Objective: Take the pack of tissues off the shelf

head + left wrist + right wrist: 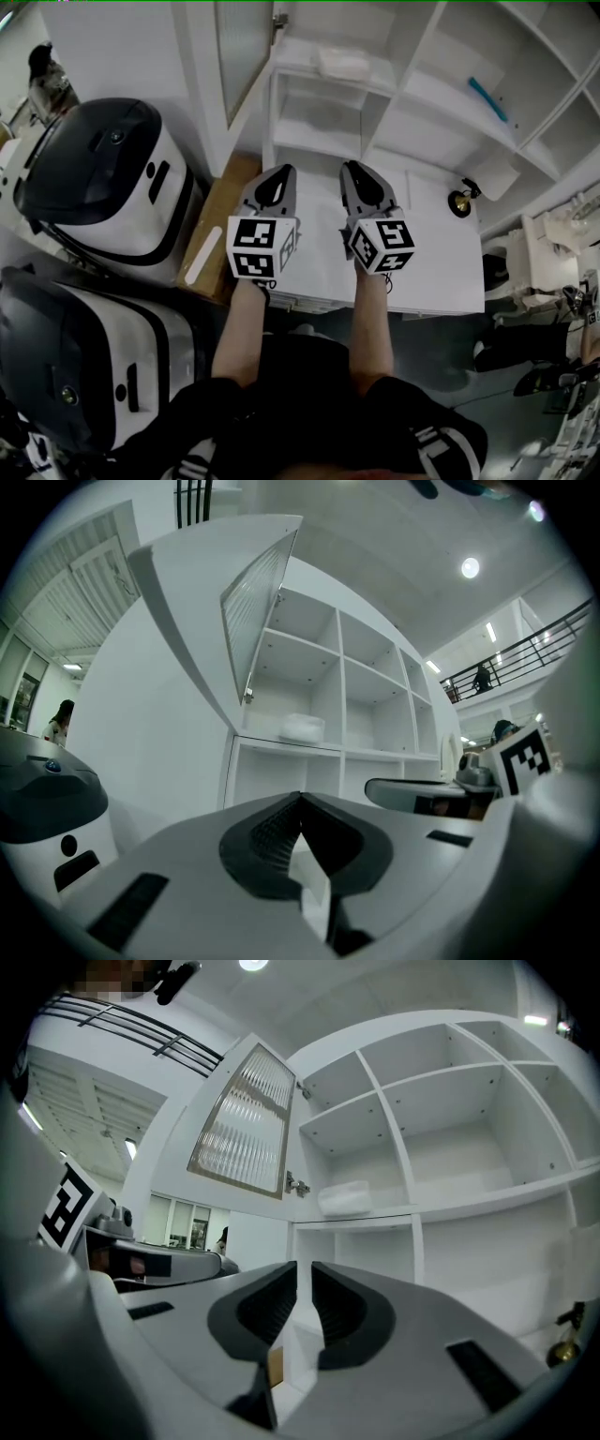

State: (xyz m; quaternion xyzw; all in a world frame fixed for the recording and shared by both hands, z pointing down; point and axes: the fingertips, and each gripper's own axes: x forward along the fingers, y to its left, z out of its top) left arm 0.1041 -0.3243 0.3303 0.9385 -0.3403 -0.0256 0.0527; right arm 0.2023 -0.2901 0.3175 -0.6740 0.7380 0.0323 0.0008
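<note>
On the shelf (403,47), left column, the board above the lowest compartment: tissues (343,63), one pale pack lying flat. It also shows in the left gripper view (302,727) and the right gripper view (344,1198). Its print is too small to read.

- Door (246,1124): ribbed glass, swung open to the left of that column, with the hinge just beside the pack.
- Left gripper (284,169): held over the table (441,262) and well short of the pack. Its own view (300,799) shows the jaw tips meeting with nothing between them.
- Right gripper (352,166): held just beside the left one and pointing at the same column. Its own view (304,1269) shows the jaws a narrow slit apart and empty.
- Table: white top in front of the shelf foot, under both grippers.
- Bell (459,202): a small brass-coloured thing on the table's right part, near the shelf. It is too small to identify surely.
- Blue item (488,98): a thin thing lying in a right-hand compartment; its kind cannot be told.
- Wood board (217,220): a narrow brown strip left of the table.
- Machines: two large black-and-white housings to the left, upper (103,187) and lower (75,347). The lower one is cut off by the frame edge.
- Person (58,724): far off at the left and small in the left gripper view.
</note>
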